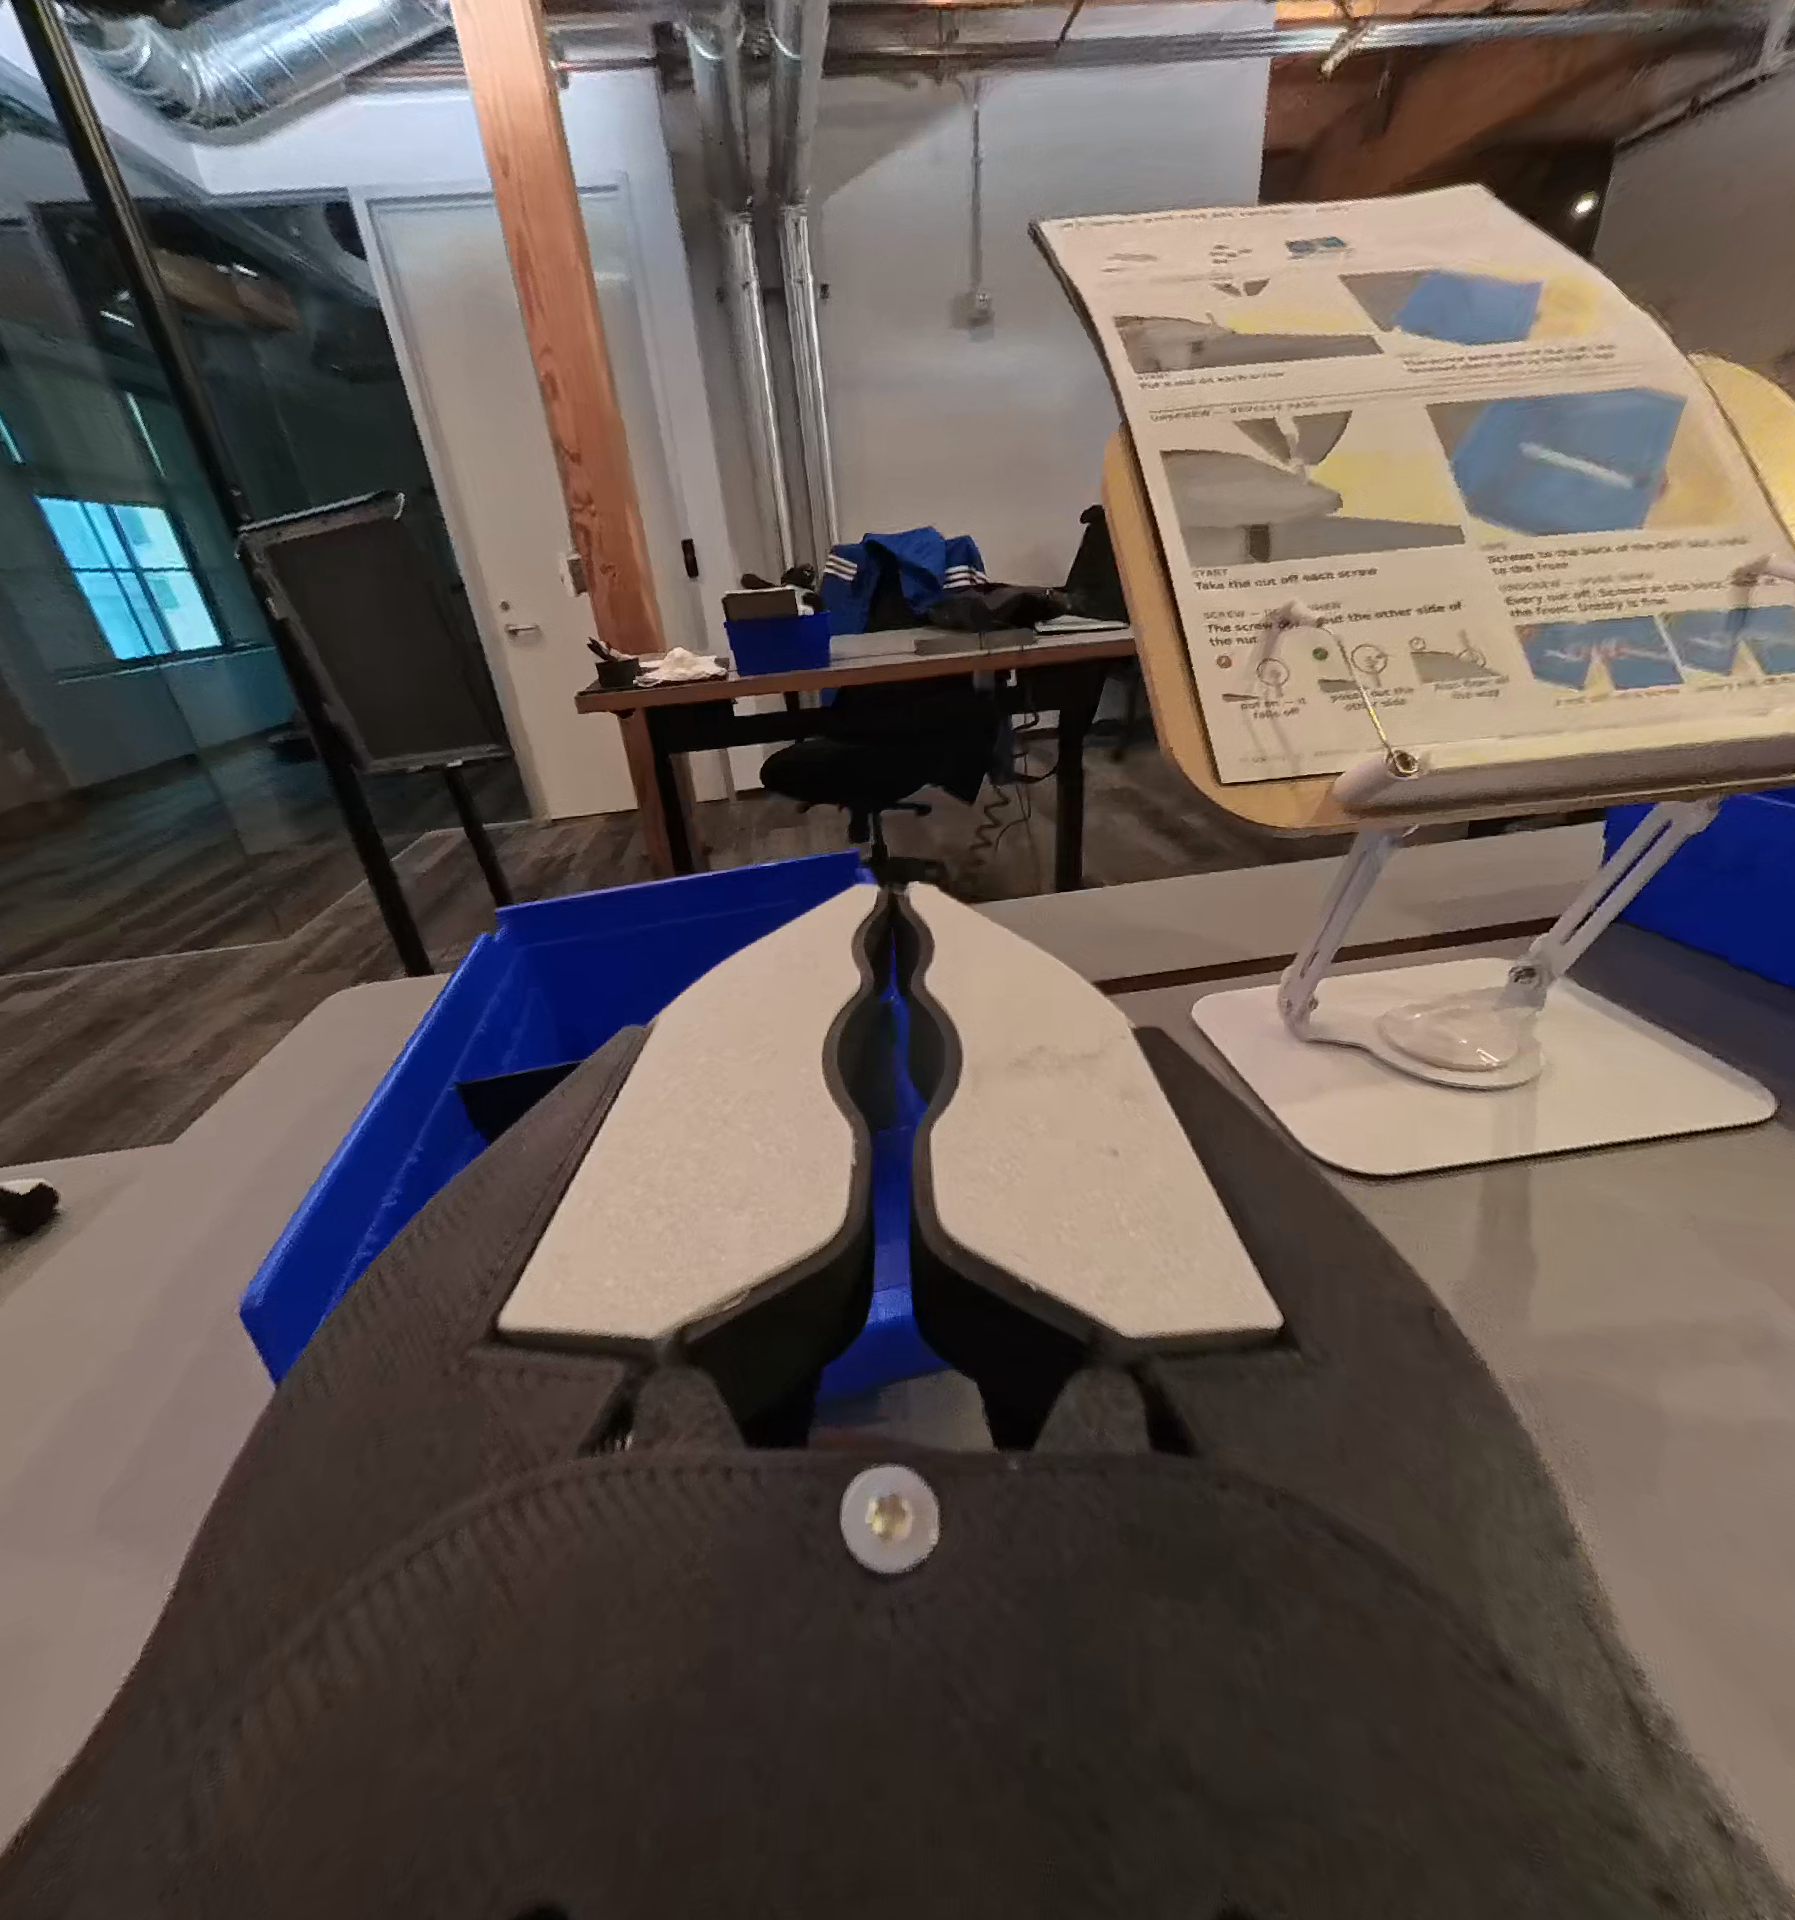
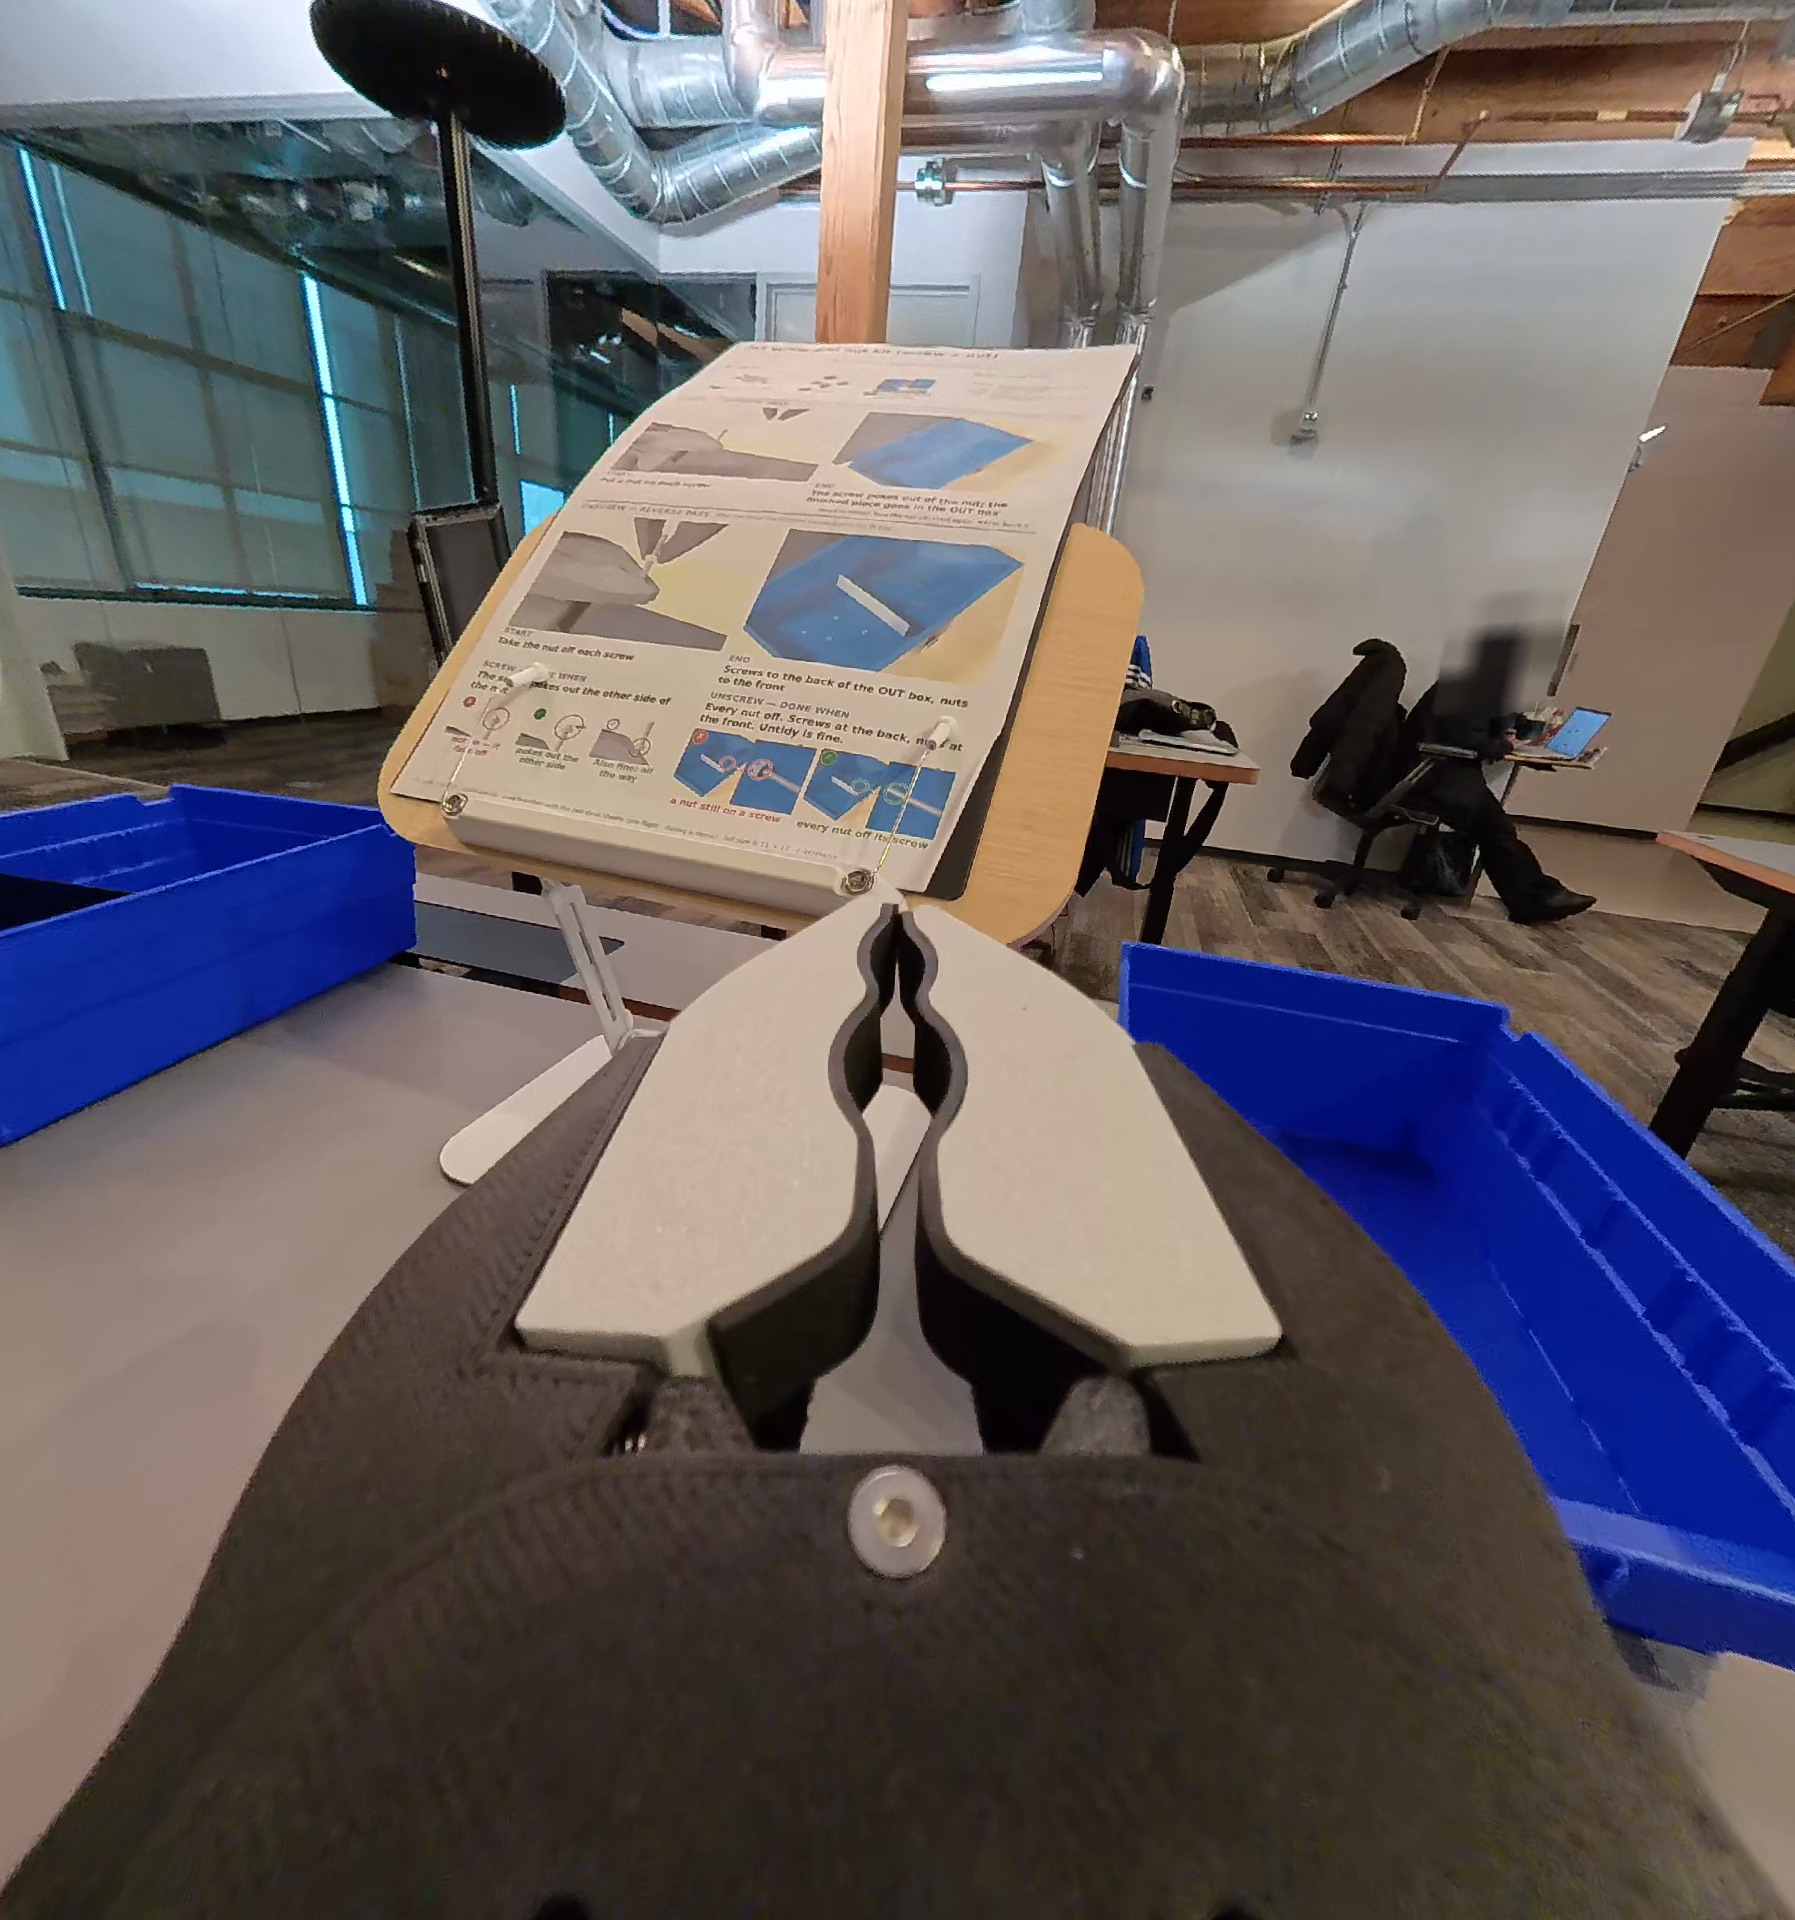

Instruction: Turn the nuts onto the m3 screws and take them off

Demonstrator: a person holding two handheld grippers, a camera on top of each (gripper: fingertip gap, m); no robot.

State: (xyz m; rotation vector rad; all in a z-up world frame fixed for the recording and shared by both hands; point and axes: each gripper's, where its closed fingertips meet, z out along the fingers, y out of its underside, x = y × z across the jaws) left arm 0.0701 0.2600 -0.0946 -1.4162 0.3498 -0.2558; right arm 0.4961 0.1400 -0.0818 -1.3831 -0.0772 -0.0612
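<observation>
My left gripper [image 1: 895,906] is shut and empty, its tips meeting above a blue bin [image 1: 560,1029] with a dark divider inside. My right gripper [image 2: 898,920] is shut and empty, held above the grey table [image 2: 197,1247] between two blue bins. One blue bin [image 2: 145,935] with a black divider sits at the left, another blue bin [image 2: 1547,1247] at the right looks empty. No screws or nuts show in either view; the bin floors are mostly hidden.
A book stand with a printed instruction sheet [image 1: 1444,499] stands on the table behind the bins; it also shows in the right wrist view [image 2: 768,644]. Its white base plate [image 1: 1475,1081] lies on the table. A person sits at a far desk [image 2: 1475,748].
</observation>
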